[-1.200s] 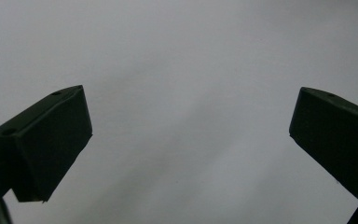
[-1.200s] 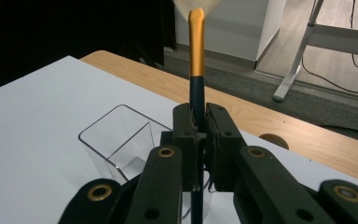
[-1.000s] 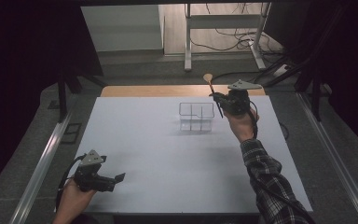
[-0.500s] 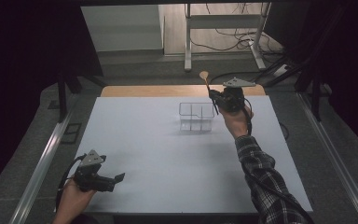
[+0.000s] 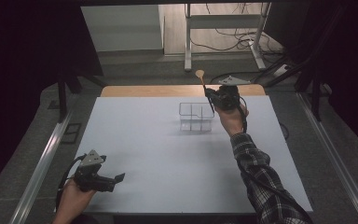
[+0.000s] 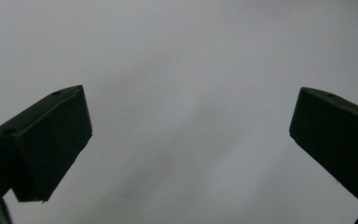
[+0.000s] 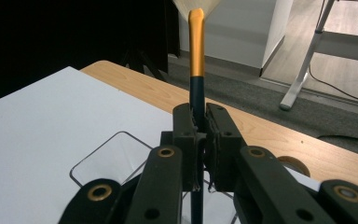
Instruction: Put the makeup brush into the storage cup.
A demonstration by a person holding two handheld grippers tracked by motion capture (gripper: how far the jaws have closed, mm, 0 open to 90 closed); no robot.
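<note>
A brush [image 5: 200,74] with a dark handle, a gold ferrule and pale bristles stands upright, bristles up. My right gripper [image 5: 209,97] is shut on its handle at the back right of the table. It hangs just above the right rear corner of a clear, divided plastic organiser [image 5: 196,116]. In the right gripper view the jaws clamp the brush [image 7: 196,56] in my right gripper [image 7: 198,116], with the organiser [image 7: 107,161] below. My left gripper [image 5: 115,182] lies open at the front left; in the left gripper view my left gripper [image 6: 191,121] faces bare white table.
The white table top [image 5: 168,154] has a wooden strip [image 5: 158,90] along its far edge. Metal rails run down the left [image 5: 42,158] and right [image 5: 335,158] sides. A white desk frame [image 5: 223,32] and cables lie on the floor beyond.
My right gripper has shifted a little to the left with the brush, closer over the organiser. The left gripper has stayed put.
</note>
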